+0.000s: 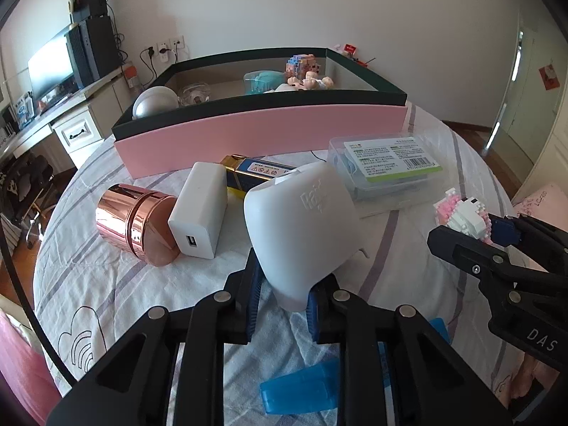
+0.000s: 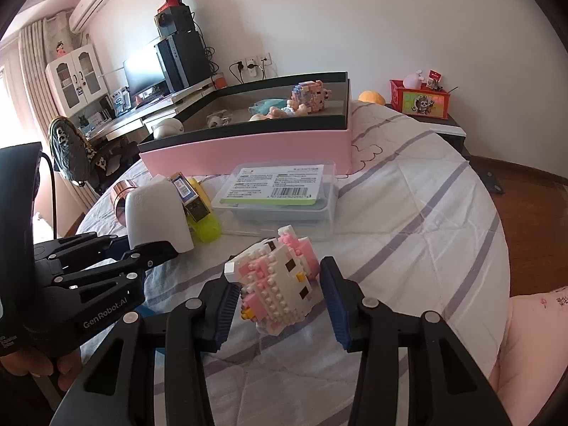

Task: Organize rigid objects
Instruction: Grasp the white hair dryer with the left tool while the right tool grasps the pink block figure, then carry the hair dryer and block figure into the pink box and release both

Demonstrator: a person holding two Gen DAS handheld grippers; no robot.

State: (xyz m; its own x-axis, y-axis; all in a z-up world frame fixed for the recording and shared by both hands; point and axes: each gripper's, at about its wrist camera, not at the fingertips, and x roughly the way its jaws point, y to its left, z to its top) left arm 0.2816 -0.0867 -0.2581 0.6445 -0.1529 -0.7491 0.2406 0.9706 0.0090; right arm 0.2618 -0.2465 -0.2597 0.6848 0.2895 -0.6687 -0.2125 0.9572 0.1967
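Grippers first, nearest to me. My left gripper [image 1: 284,298] is clenched on the narrow lower end of the white plastic housing [image 1: 301,227], blue pads pressing both sides. My right gripper [image 2: 280,305] brackets the pink-and-white brick figure [image 2: 277,284]; one pad looks in contact, the other shows a sliver of gap, so I cannot tell whether it is truly gripped.

Bed, near edge: blue plastic piece [image 1: 301,390] lying on the quilt [image 1: 142,284] below my left gripper.

Bed, middle: white USB charger [image 1: 198,209] lying against the rose-gold cylinder [image 1: 138,223], which is on its side; blue-and-gold pack [image 1: 255,172] just behind the housing; clear lidded case with a barcode label [image 1: 387,167] toward the right.

Bed, far side: pink box with dark rim [image 1: 259,135], already holding a silver dome, a teal item, a block figure and small dolls.

Handling note, my judgement: the housing is smooth and tapered and gripped low, so it may pivot. I would lift it straight up, clear the charger beside it, carry it level over the box's near wall, and lower it into the bare floor space in the box's middle before releasing.
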